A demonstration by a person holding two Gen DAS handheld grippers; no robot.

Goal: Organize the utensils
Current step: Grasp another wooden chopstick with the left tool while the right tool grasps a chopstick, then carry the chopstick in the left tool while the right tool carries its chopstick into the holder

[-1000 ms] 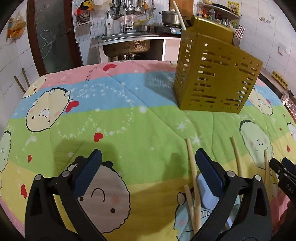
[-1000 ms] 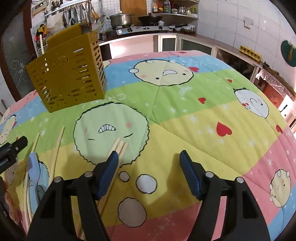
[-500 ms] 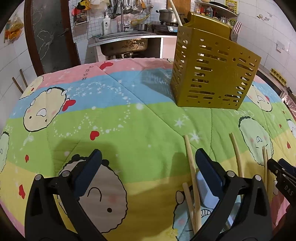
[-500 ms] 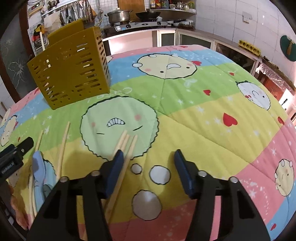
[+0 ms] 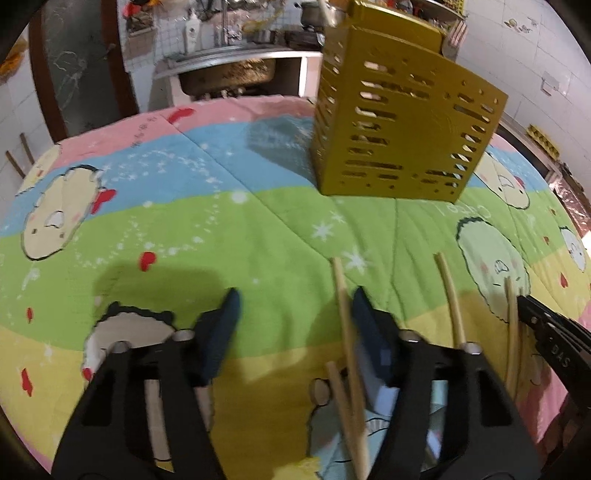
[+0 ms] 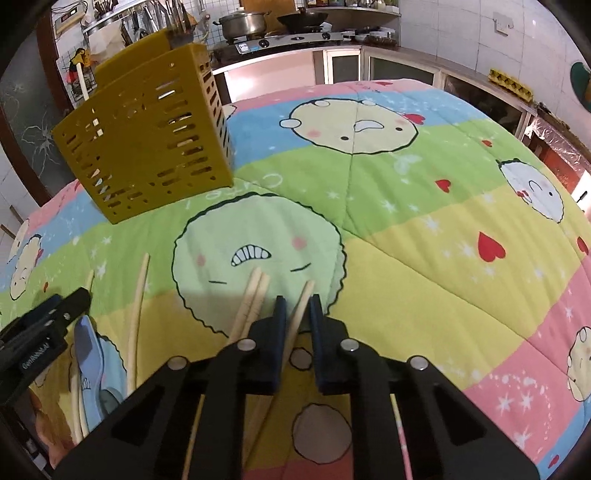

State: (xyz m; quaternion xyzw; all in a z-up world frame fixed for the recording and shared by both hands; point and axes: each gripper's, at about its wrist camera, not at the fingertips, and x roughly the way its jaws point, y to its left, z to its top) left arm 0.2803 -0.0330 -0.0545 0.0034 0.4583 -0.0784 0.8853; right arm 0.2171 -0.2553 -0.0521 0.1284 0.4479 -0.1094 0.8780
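**Chopsticks on quilt, both claws closing**

Single chopstick (image 6: 301, 308): lies between the right gripper (image 6: 296, 308) pads, jaws just closed nearly together upon it; chopstick pair (image 6: 252, 301) just left of that claw; left gripper (image 5: 291, 317) half open, just been narrowing, holding nothing; long chopstick (image 5: 345, 332) against its right finger's inner side; yellow utensil holder (image 5: 402, 129) upright, well ahead; cartoon quilt (image 6: 424, 236) beneath

A striped cartoon quilt (image 6: 424, 229) covers the worktop; at twelve o'clock a steel pot (image 6: 242, 24) (lidded) beside a wok (image 6: 303, 17).
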